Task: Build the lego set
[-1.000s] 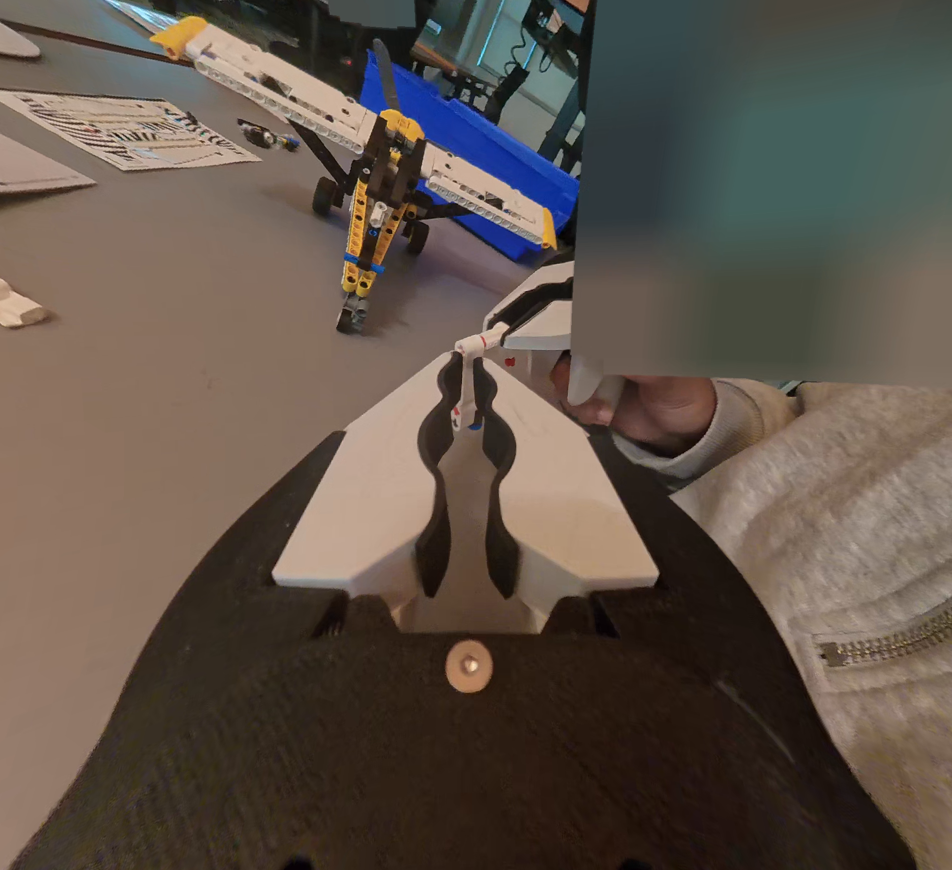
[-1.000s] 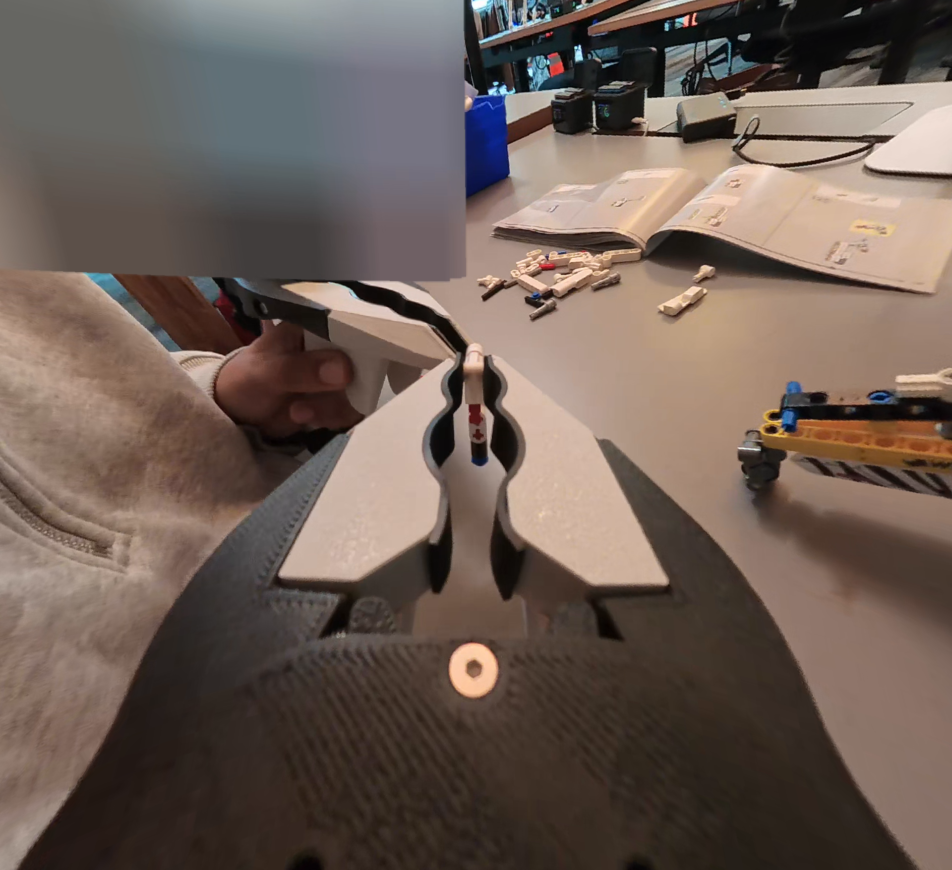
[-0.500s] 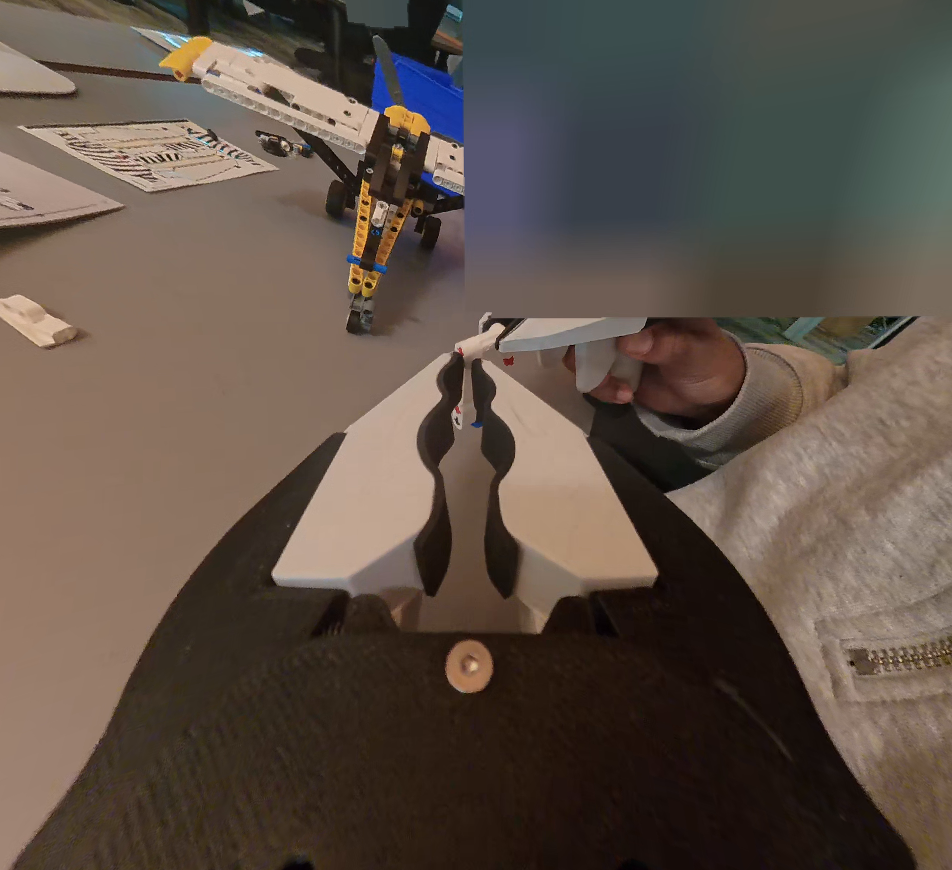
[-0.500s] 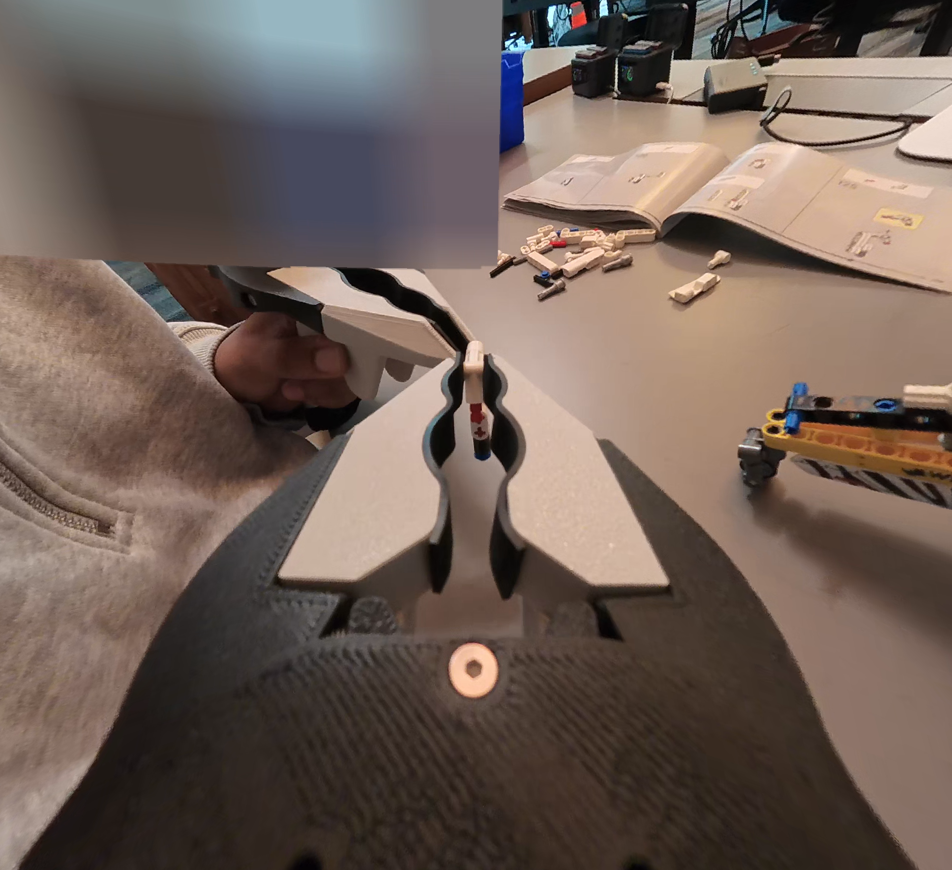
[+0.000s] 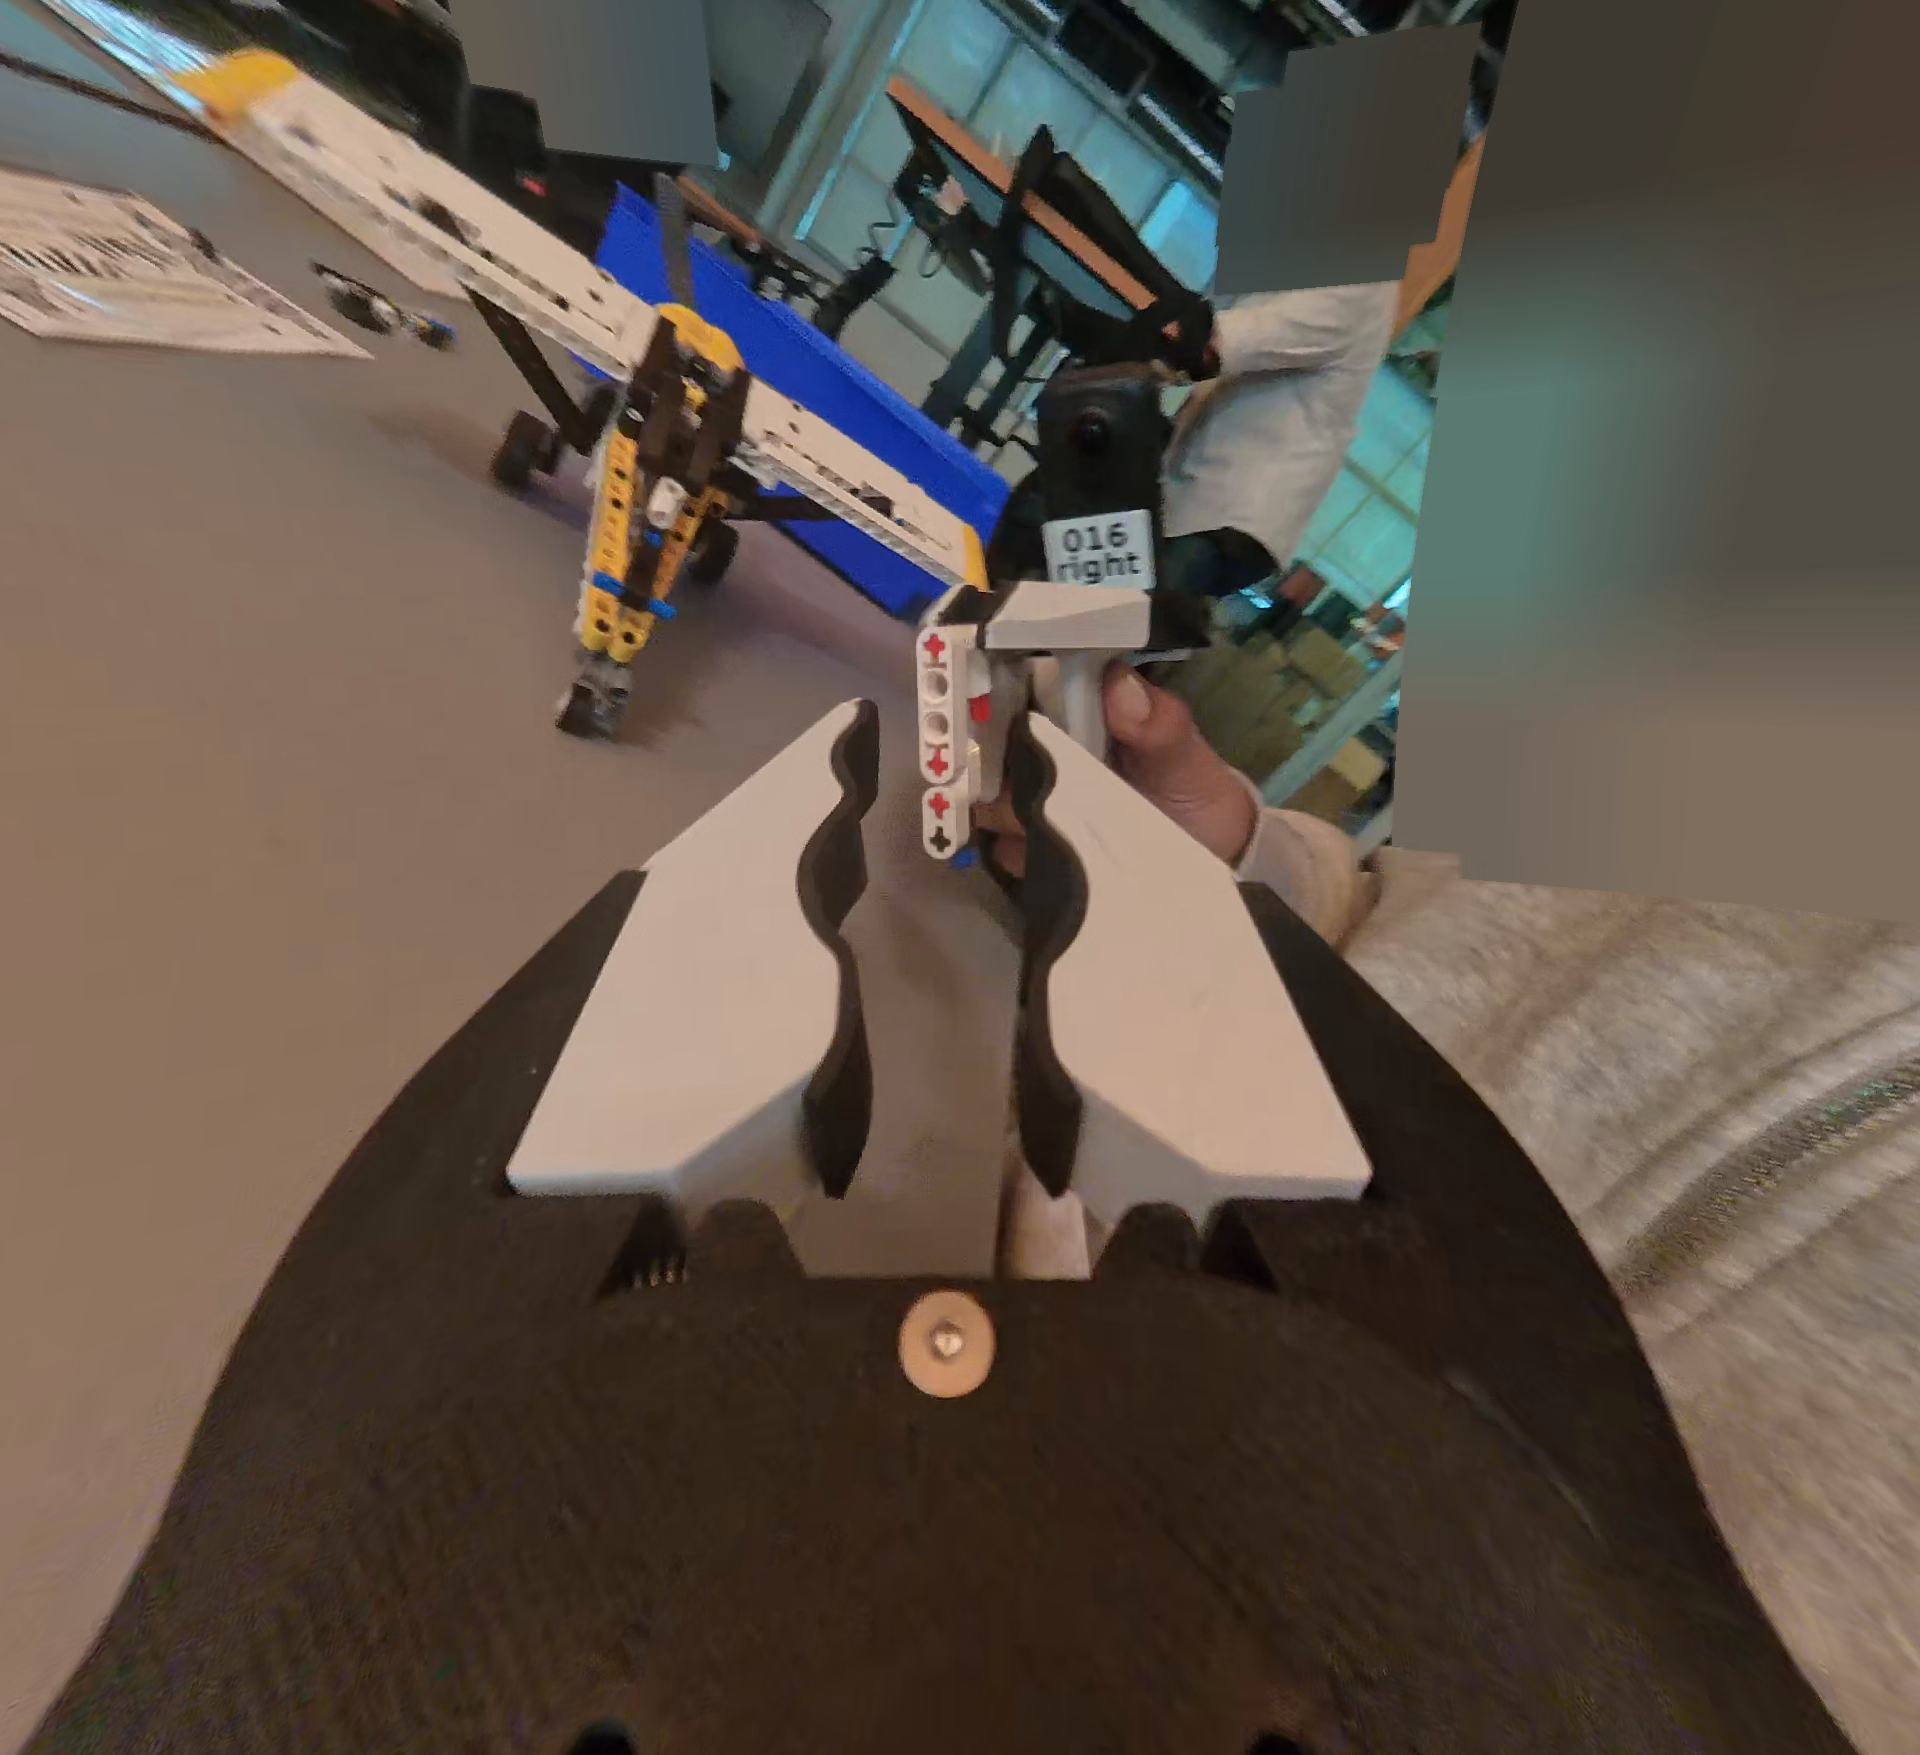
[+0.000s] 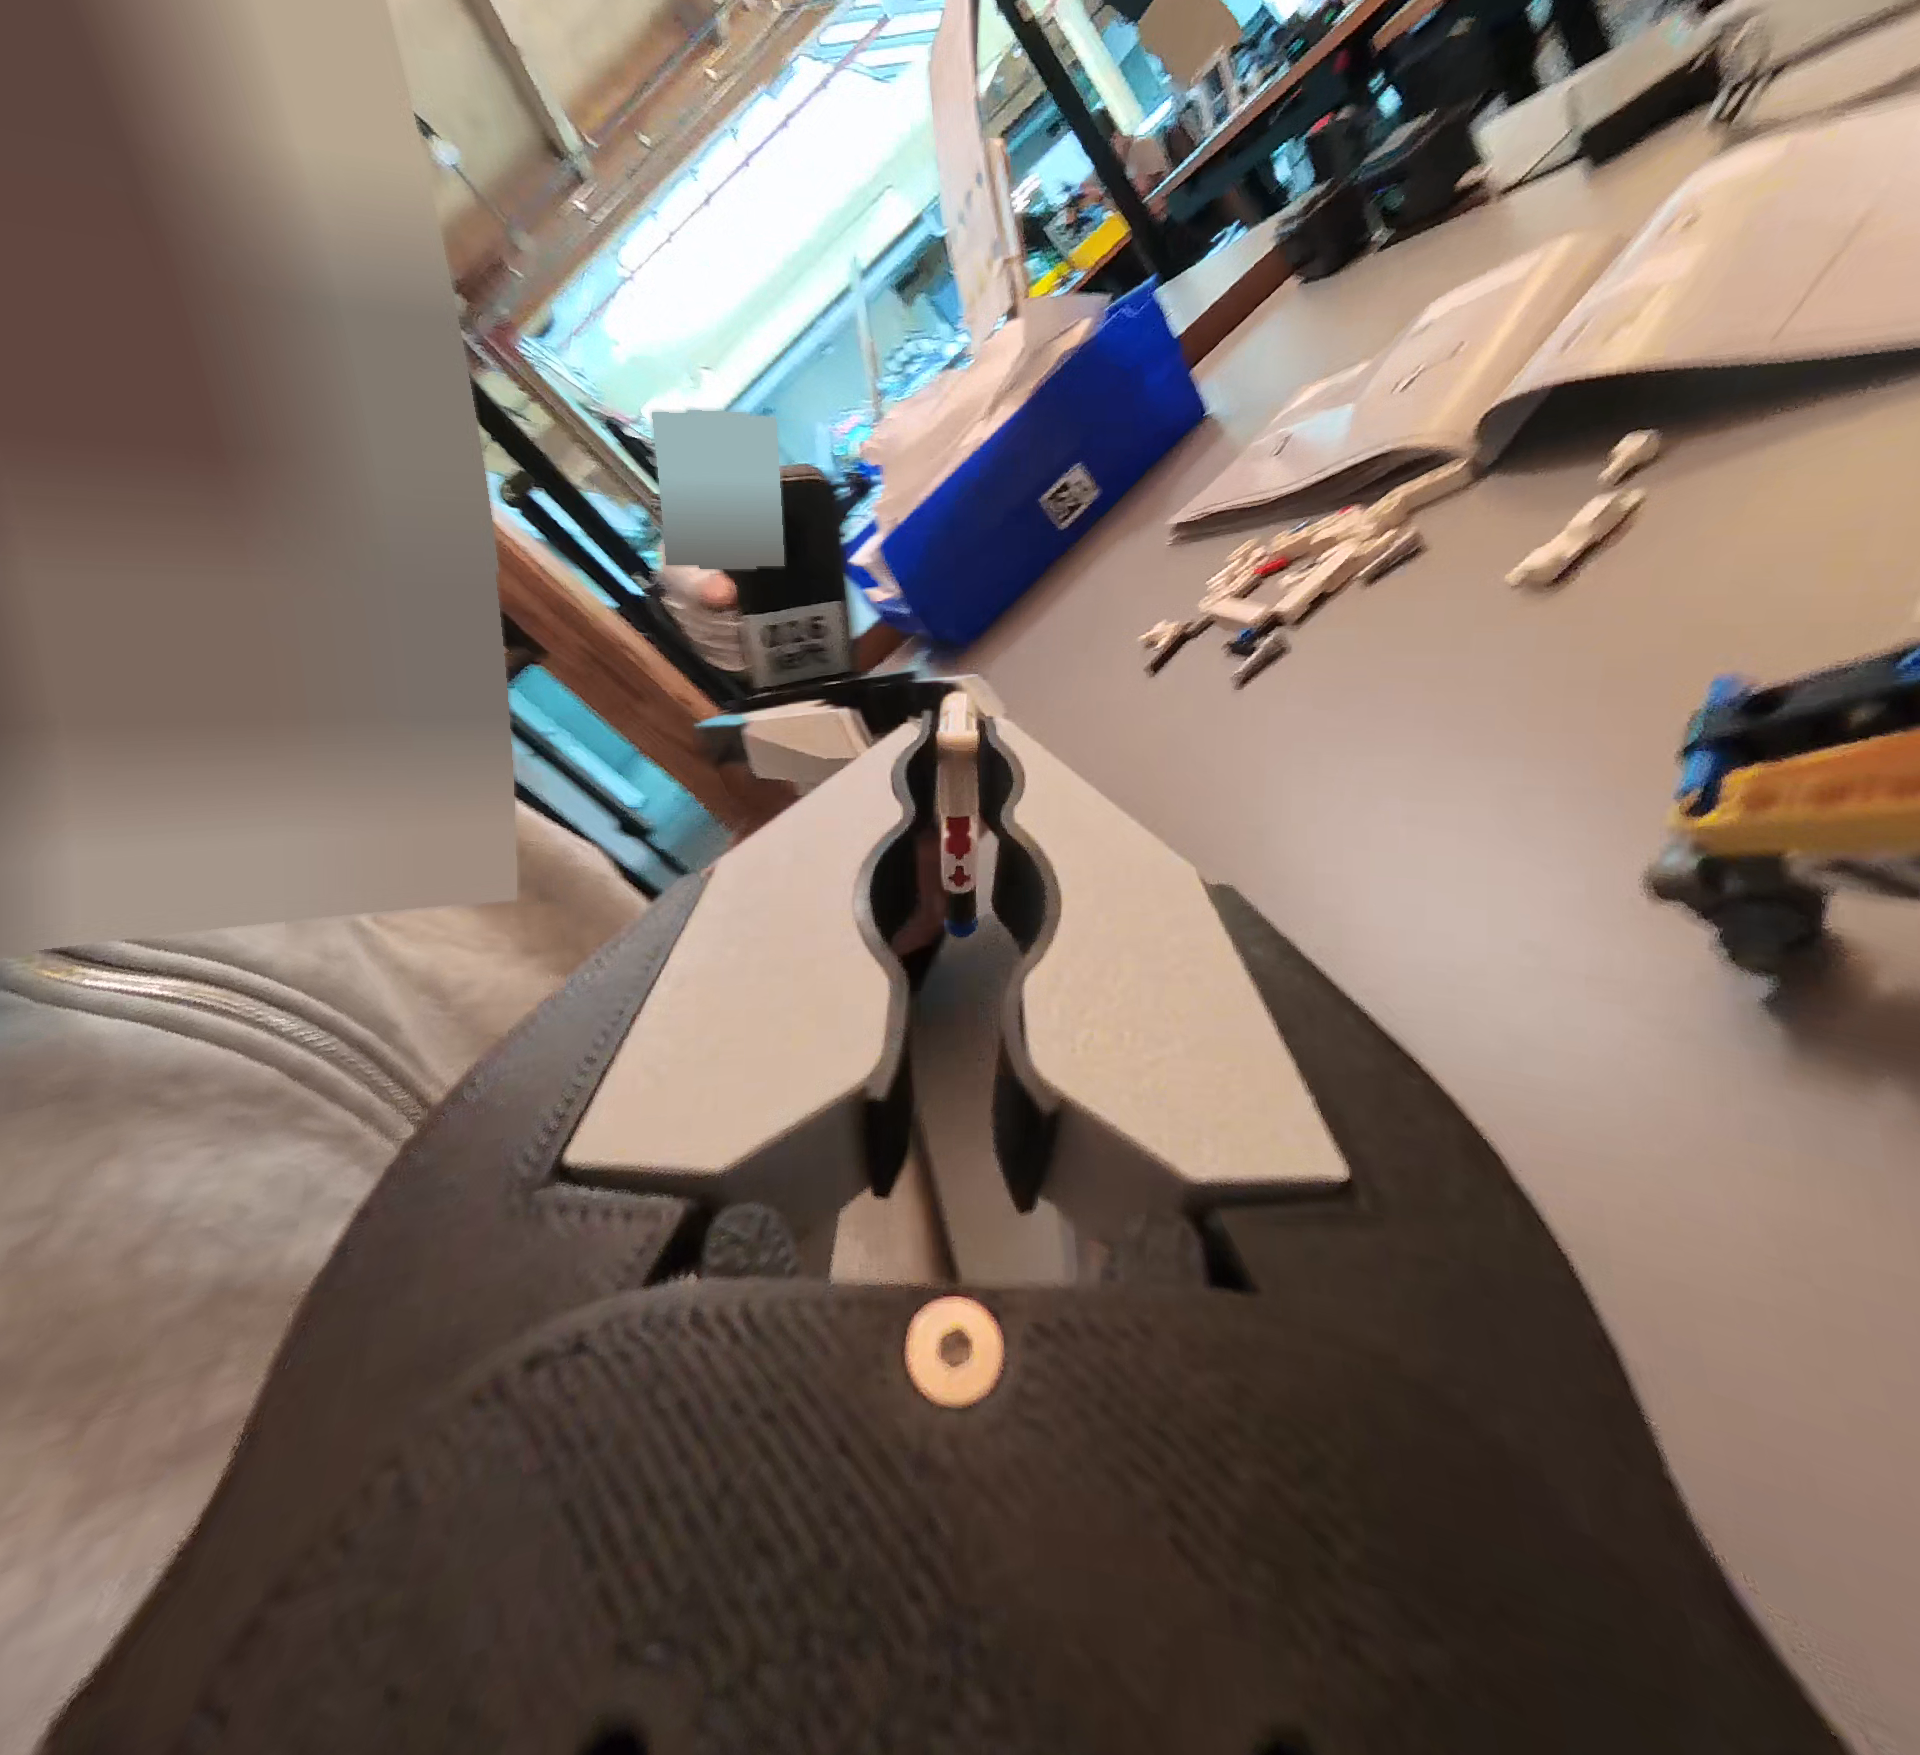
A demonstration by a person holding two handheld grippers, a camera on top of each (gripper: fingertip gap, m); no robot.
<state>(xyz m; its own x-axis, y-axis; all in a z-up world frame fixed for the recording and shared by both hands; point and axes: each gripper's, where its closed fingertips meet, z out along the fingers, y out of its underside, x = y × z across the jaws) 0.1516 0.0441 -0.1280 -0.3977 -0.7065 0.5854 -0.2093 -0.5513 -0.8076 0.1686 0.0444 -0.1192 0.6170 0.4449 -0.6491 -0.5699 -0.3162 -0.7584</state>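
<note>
Two grippers are meeting above the grey table [image 5: 260, 770] in both wrist views. At the centre of the left wrist view, the left gripper [image 5: 940, 749] is standing with its jaws spread apart, gripping nothing. Between its tips a small white beam [image 5: 940, 739] with red and black cross pins is hanging upright, pinched by the right gripper [image 5: 987, 656], which is reaching in from the right of the frame with a hand [image 5: 1164, 760] around its handle.

At the centre of the right wrist view, the right gripper [image 6: 956, 749] is clamping that white beam [image 6: 958, 812] edge-on between its fingers, a blue pin showing at the lower end. The left gripper [image 6: 821, 729] is showing just beyond the tips, at middle left.

Standing on the table in the upper left of the left wrist view is the yellow, black and white lego plane [image 5: 644, 448], with a blue bin [image 5: 831, 396] behind it. Loose lego pieces [image 6: 1288, 573] and an open instruction booklet [image 6: 1558, 355] are lying at upper right of the right wrist view.
</note>
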